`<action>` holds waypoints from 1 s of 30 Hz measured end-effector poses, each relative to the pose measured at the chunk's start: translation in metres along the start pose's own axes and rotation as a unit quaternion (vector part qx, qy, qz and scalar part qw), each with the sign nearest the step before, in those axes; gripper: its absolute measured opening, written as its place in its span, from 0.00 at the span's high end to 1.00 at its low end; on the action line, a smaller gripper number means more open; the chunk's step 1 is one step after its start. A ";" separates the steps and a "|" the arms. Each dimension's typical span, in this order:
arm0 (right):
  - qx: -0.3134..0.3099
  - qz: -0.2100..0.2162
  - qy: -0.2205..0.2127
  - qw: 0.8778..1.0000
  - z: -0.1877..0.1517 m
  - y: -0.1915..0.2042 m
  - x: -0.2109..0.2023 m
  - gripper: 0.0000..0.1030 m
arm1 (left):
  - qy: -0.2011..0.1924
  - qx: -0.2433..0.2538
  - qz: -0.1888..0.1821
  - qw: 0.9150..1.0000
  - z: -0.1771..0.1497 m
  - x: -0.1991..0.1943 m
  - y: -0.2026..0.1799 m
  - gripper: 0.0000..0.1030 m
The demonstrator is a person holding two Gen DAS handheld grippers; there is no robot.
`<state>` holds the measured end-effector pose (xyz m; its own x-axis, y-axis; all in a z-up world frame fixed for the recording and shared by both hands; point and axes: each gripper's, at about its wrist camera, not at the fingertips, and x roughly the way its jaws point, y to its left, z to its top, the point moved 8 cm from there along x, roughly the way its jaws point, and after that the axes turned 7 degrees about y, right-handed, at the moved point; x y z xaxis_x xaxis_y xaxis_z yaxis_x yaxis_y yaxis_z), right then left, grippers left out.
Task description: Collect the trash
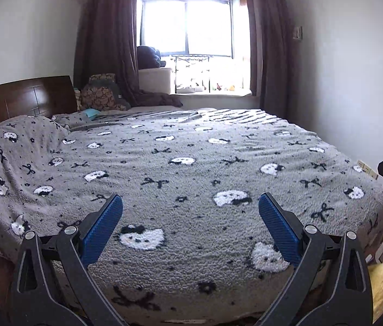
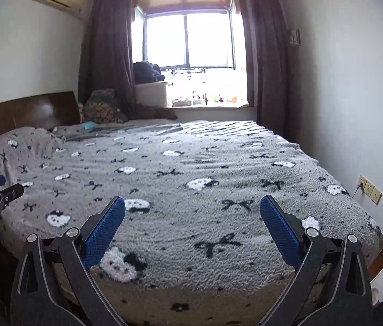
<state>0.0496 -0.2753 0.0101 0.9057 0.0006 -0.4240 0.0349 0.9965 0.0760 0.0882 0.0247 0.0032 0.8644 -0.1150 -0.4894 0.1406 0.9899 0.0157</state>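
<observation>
While both views are filled by the grey cat-and-bow blanket (image 1: pixel 191 163) spread over the bed, the left gripper (image 1: pixel 190 217) and right gripper (image 2: pixel 192 218) are held low in frame, blue pads spread wide and empty, and no trash can be made out.

Black fingers (image 1: pixel 335 266) (blue ribbed pads (image 1: pixel 101 231))
</observation>
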 end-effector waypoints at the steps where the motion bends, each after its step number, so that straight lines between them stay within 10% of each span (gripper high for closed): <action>1: 0.005 0.000 -0.004 1.000 0.006 -0.001 -0.002 0.03 | -0.008 -0.006 0.001 1.000 0.007 -0.005 0.003 0.08; 30: -0.011 -0.008 -0.013 1.000 0.024 0.020 -0.018 0.03 | -0.030 -0.016 0.036 0.999 0.017 -0.030 0.005 0.08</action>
<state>0.0439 -0.2577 0.0415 0.9155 -0.0180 -0.4019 0.0414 0.9979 0.0496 0.0713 0.0314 0.0322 0.8990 -0.0473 -0.4353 0.0625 0.9978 0.0206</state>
